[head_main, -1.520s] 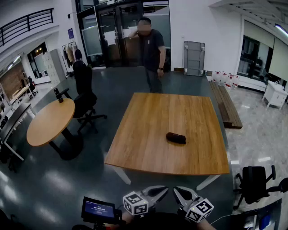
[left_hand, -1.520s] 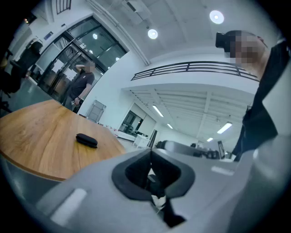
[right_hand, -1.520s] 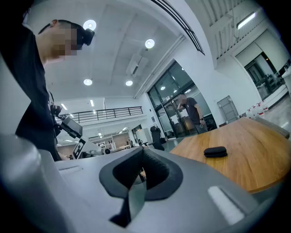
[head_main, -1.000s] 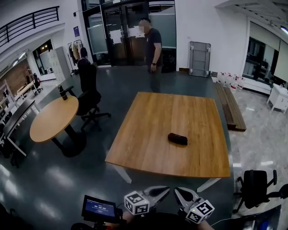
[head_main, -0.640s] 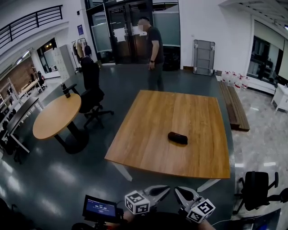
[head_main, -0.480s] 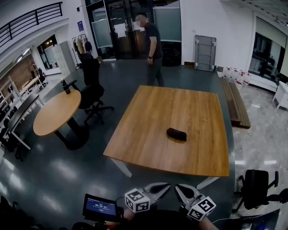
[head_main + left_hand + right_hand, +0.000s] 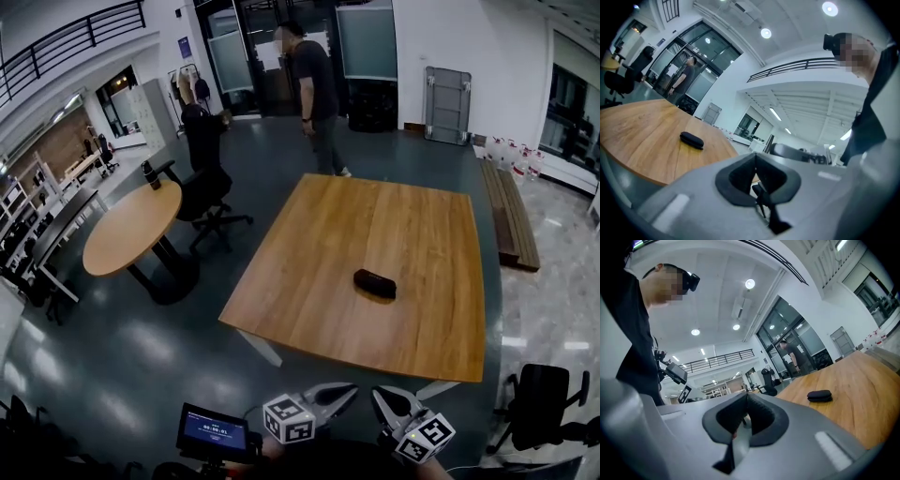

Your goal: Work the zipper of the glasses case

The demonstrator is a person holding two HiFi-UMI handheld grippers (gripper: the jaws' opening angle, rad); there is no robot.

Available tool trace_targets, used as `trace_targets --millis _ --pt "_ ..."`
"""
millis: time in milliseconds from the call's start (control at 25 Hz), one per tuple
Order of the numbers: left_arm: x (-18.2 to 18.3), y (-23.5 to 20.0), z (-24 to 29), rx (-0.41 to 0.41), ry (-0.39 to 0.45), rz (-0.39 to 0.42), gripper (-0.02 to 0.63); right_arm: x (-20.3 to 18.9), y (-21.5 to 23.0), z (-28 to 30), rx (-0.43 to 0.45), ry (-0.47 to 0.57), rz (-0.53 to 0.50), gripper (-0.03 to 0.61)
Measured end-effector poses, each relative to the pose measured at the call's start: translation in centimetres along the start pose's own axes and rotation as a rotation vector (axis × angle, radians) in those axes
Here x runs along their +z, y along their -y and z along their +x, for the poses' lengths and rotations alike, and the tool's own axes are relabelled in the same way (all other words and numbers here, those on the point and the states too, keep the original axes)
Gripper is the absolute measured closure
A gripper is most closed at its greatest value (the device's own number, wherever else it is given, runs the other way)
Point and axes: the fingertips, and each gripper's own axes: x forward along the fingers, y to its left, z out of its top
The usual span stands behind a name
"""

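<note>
A black zippered glasses case [image 7: 375,283] lies flat on the square wooden table [image 7: 309,272], right of its middle. Both grippers are held low at the bottom of the head view, well short of the table's near edge and far from the case. My left gripper [image 7: 349,391] is shut with nothing in it, and so is my right gripper [image 7: 379,396]; their tips point toward each other. In the left gripper view the case [image 7: 692,139] sits beyond the shut left gripper [image 7: 755,157]. The right gripper view shows the case [image 7: 819,395] to the right of the shut right gripper [image 7: 746,397].
A person [image 7: 314,94] stands just past the table's far corner. A round wooden table [image 7: 131,225] and a black office chair [image 7: 211,178] stand to the left. Another black chair [image 7: 544,417] is at the lower right, a wooden bench [image 7: 511,220] at the right. A small screen [image 7: 214,433] sits beside my left gripper.
The head view has drifted, so the table and case sit a little further right. The standing person has stepped nearer the table's far corner. Both grippers stay shut in place.
</note>
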Motion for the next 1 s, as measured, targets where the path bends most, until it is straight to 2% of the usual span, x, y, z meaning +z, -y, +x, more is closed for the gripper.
trace_targets --millis 120,280,440,560,680,760,840,920,1000 --pt "0.9 -0.9 -0.6 -0.002 -0.007 0.005 0.612 0.4 0.0 0.8 -0.018 0.017 0.001 0.563" --pt "5.4 -4.7 0.2 -0.028 0.003 0.051 0.612 3.7 1.2 5.4 -0.005 0.054 -0.033 0.546" --pt "8.0 -10.5 3.5 -0.04 -0.009 -0.017 0.612 4.3 7.1 8.6 -0.109 0.038 -0.002 0.514" --pt "9.2 -14.4 5.3 -0.064 -0.035 -0.057 0.612 3.8 11.7 11.1 -0.174 -0.019 -0.021 0.483" --pt "10.3 -17.8 5.8 -0.084 -0.074 -0.081 0.612 1.8 17.9 13.7 -0.244 -0.183 -0.154 0.436" --pt "10.6 -19.7 5.7 -0.098 -0.106 -0.089 0.612 -0.9 23.4 14.6 -0.292 -0.377 -0.304 0.395" --pt "10.7 -21.7 5.6 -0.111 -0.134 -0.096 0.612 -3.6 28.9 15.7 -0.289 -0.577 -0.402 0.353" --pt "10.7 -23.3 5.6 -0.124 -0.162 -0.106 0.612 -5.3 32.8 17.0 -0.242 -0.722 -0.399 0.31" --pt "10.7 -23.6 5.9 -0.133 -0.179 -0.117 0.612 -6.6 34.8 17.6 -0.177 -0.844 -0.363 0.265"
